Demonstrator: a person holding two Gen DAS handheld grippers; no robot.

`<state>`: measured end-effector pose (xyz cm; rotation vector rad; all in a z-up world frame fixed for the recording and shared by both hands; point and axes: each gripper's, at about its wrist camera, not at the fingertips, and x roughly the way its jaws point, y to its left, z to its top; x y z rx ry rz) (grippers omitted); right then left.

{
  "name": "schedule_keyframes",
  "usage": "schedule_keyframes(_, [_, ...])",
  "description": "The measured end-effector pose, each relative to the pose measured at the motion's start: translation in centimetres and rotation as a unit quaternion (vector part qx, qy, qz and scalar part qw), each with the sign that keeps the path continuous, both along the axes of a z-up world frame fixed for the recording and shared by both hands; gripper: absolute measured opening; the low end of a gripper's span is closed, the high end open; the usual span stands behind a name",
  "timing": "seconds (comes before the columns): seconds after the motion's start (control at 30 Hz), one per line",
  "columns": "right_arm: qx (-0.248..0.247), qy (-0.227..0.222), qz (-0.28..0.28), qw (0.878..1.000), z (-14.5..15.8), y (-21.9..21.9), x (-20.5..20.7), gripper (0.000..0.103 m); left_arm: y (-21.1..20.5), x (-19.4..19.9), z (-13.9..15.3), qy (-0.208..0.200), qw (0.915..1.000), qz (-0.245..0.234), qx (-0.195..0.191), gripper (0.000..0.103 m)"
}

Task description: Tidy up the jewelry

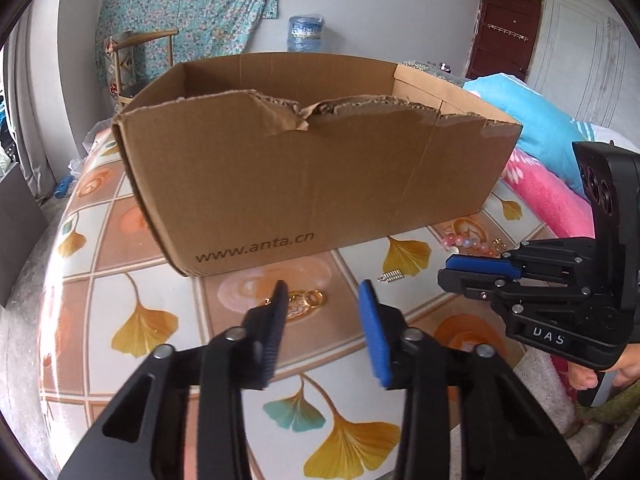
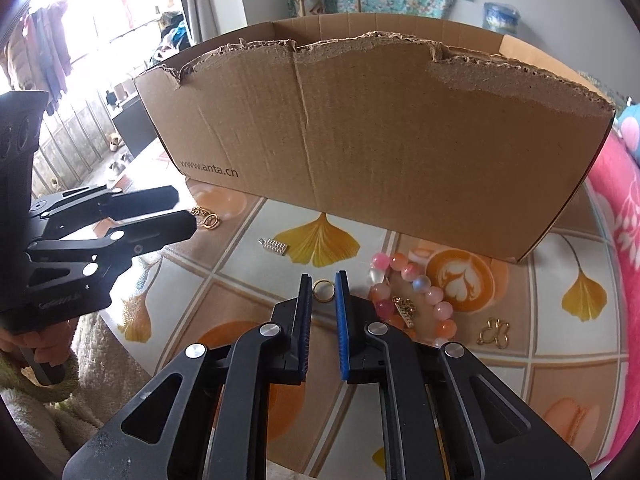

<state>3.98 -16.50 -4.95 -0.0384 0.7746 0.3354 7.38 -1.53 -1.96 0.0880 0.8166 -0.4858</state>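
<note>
A torn brown cardboard box [image 1: 304, 176] marked www.anta.cn stands on the patterned table; it also shows in the right wrist view [image 2: 380, 152]. My left gripper [image 1: 322, 292] is open, its fingers on either side of a gold chain piece [image 1: 306, 302] on the table. My right gripper [image 2: 323, 280] is partly closed, with a gold ring [image 2: 323, 290] between its fingertips; I cannot tell if it grips the ring. A pink bead bracelet [image 2: 412, 296], a gold charm [image 2: 404, 308], a gold butterfly piece [image 2: 495, 332] and a silver comb-like clip [image 2: 274, 246] lie nearby.
The table [image 1: 132, 272] has a ginkgo-leaf and coffee pattern. Pink and blue blankets [image 1: 548, 184] lie at the right. A chair [image 1: 140, 60] and a water bottle [image 1: 306, 34] stand behind the box. The right gripper's body [image 1: 560, 292] is close to my left one.
</note>
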Motion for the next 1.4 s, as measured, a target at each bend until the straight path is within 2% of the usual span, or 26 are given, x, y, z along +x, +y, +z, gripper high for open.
schedule_keyframes(0.1, [0.004,-0.001,0.0,1.0,0.2,-1.0,-0.3,0.01,-0.2,0.5,-0.4,0.01,0.9999,-0.003,0.007,0.021])
schedule_keyframes(0.27, [0.012,-0.002,0.0,1.0,0.2,-2.0,-0.5,0.01,-0.4,1.2,-1.3,0.031,0.9994,0.001,0.012,0.019])
schedule_keyframes(0.53, [0.019,-0.003,-0.001,1.0,0.4,-3.3,-0.9,0.01,-1.0,1.3,-1.4,0.023,0.9992,0.001,0.033,0.019])
schedule_keyframes(0.67, [0.018,-0.004,0.0,1.0,0.3,-3.4,-0.9,0.01,-1.3,1.3,-1.5,0.012,0.9985,0.003,0.053,0.011])
schedule_keyframes(1.03, [0.012,-0.005,0.0,1.0,0.3,-3.1,-0.9,0.01,-1.2,1.4,-1.4,0.016,0.9984,0.001,0.054,0.011])
schedule_keyframes(1.23, [0.017,-0.003,0.001,1.0,0.3,-3.0,-0.8,0.009,-1.3,0.9,-1.4,0.002,0.9983,0.0,0.058,0.01])
schedule_keyframes(1.3, [0.019,-0.002,0.001,1.0,0.3,-3.1,-0.7,0.008,-1.2,0.8,-1.2,-0.003,0.9985,-0.001,0.055,0.0])
schedule_keyframes(1.4, [0.019,-0.002,0.001,1.0,0.3,-3.1,-0.6,0.008,-1.2,0.7,-1.1,-0.003,0.9985,-0.002,0.055,0.0])
